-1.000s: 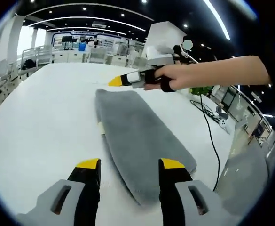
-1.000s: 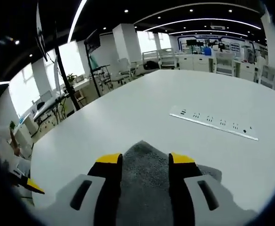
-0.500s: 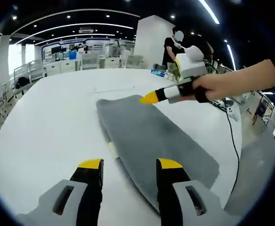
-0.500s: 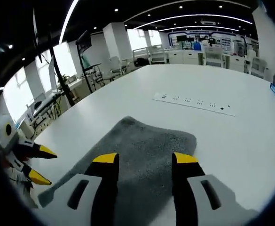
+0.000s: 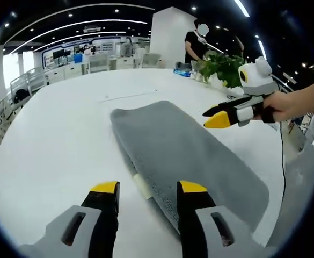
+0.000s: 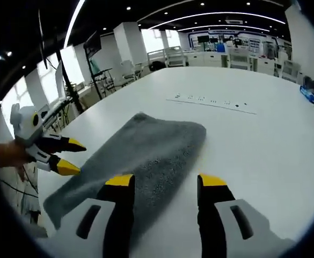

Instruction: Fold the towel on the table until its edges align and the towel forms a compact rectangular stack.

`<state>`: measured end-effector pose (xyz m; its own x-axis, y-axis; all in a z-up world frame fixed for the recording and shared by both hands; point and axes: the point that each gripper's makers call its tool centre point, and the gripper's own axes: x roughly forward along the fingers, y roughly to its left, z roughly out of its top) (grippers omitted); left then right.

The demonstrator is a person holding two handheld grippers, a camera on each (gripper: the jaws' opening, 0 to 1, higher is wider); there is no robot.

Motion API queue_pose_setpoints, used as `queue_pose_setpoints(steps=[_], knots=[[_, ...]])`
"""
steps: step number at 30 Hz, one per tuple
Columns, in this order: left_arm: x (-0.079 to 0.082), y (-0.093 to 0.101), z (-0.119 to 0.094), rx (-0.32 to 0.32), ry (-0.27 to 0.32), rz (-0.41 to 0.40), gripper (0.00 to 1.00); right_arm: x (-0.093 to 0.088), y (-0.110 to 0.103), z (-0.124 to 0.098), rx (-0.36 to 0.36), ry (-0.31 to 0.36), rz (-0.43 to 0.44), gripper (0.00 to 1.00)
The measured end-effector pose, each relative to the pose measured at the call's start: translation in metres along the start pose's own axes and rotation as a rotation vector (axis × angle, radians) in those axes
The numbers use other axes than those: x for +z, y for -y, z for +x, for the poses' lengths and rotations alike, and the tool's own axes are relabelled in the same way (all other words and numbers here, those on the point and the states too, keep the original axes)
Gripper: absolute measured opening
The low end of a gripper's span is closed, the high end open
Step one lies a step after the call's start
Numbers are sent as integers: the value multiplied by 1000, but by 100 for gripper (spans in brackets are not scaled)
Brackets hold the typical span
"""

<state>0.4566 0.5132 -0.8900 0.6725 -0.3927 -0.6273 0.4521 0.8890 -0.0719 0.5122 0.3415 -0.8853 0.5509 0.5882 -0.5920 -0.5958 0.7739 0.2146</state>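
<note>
White table [image 5: 49,134] carries the grey towel [image 5: 183,150], lying flat as a long folded strip. Left gripper [image 5: 147,187] and right gripper [image 6: 162,180] hover with jaws parted, both empty. Recommendation: pinch both corners of one short end together, then carry them squarely onto the opposite end.

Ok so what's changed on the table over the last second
The right tongs backed off the far end of the grey towel and now hang open beside it, to its right. The left tongs are open at the near end, as before. The towel lies flat, folded long; the white table is unchanged.
</note>
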Motion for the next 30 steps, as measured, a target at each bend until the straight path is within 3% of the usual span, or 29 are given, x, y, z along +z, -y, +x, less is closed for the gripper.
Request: queue_pose_setpoints(steps=[3,6,11,16,20,22,25,30], knots=[[-7,-14,3,79,-34,8,33,-8,-6,-1,23,8,80,44],[-4,-10,11,41,2,-104,32,-14,-10,0,35,8,69,42],[-9,-12,13,56,-19,-89,32,-25,-12,3,35,-14,70,38],[-14,-15,13,85,2,-133,31,-32,-17,5,31,-25,50,17],[-13,0,14,48,18,-117,13,-33,-17,6,10,-14,37,14],[-11,1,14,66,17,-86,12,-34,-14,6,3,-19,46,11],[-12,-2,15,51,20,-132,10,-37,-11,5,3,-16,111,7],[-12,-1,16,28,23,-118,9,-37,-14,7,-8,-13,52,5]])
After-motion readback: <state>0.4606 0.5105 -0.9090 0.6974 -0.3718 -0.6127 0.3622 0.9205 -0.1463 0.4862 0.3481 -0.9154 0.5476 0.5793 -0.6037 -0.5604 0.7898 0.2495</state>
